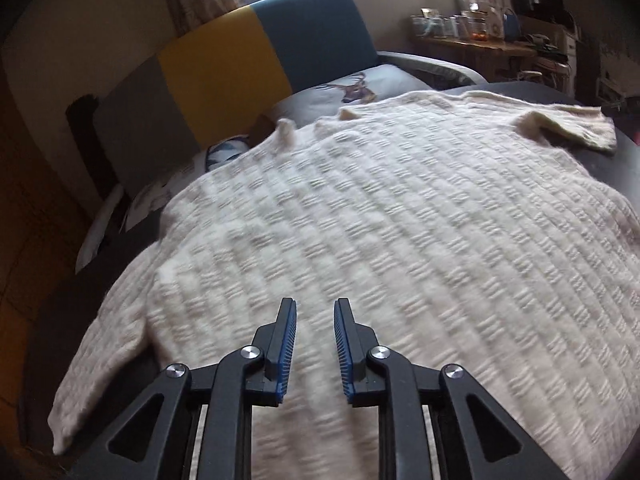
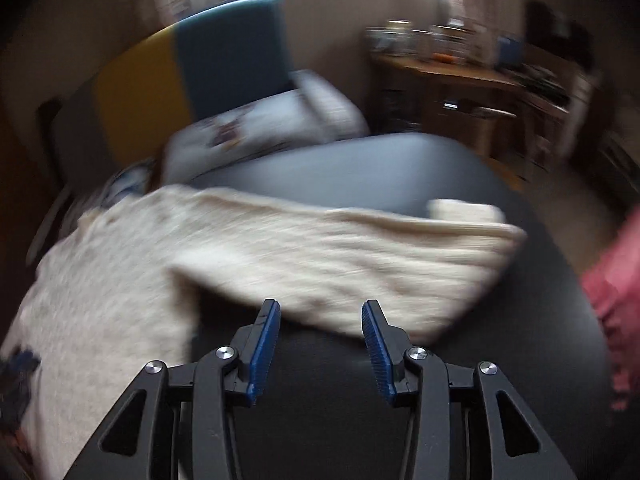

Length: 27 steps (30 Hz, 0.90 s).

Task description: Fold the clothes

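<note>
Cream ribbed knit sweater (image 1: 360,216) lying spread over dark grey bed surface (image 2: 360,164), body flat, sleeves out sideways, no fold showing. Left gripper (image 1: 315,308) hovering over hem, jaws slightly parted, empty. Right gripper (image 2: 320,310) nearing right sleeve (image 2: 340,256), jaws spread, empty. Folding appearing outstanding.

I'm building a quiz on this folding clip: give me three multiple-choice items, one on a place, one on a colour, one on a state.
1. Where does the sweater lie?
A on a dark surface
B on the floor
C on a hanger

2. What colour are the gripper pads?
A red
B blue
C green

3. What state is the left hand-held gripper in?
A shut on a sleeve
B open above the sweater
C out of view

Key: 1 A, dark surface shows around the knit; 2 B, both views show blue; 3 B, a gap shows between its fingers.
</note>
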Each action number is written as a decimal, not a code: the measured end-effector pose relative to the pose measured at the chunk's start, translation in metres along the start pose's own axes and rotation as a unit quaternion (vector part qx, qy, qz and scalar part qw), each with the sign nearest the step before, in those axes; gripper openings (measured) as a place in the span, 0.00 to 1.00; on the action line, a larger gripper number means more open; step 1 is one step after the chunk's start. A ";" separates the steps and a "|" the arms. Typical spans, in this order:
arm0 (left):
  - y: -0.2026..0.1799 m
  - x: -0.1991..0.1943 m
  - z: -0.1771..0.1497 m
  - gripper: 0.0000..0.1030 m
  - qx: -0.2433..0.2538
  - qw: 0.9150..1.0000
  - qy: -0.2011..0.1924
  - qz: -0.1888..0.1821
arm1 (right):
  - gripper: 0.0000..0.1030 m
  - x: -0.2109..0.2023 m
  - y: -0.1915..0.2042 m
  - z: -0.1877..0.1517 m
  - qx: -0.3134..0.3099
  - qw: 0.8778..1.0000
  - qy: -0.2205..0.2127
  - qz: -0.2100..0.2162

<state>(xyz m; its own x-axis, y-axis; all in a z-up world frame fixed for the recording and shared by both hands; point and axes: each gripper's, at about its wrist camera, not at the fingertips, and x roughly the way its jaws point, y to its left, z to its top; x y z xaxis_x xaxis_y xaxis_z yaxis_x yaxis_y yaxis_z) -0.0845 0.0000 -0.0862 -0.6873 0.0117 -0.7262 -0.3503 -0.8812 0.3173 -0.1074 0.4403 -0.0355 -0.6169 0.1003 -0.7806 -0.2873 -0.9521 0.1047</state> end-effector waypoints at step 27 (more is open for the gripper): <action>-0.029 0.014 -0.010 0.18 0.012 1.000 -0.005 0.026 | 0.06 0.089 -0.161 0.068 0.210 0.975 0.071 -0.029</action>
<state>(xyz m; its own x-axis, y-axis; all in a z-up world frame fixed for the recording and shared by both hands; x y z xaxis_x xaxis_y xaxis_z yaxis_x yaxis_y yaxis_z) -0.0778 0.0209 -0.1118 -0.7110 -0.0286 -0.7026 -0.3298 -0.8689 0.3691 -0.1658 0.6225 -0.0797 -0.4913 0.0811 -0.8672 -0.6113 -0.7414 0.2770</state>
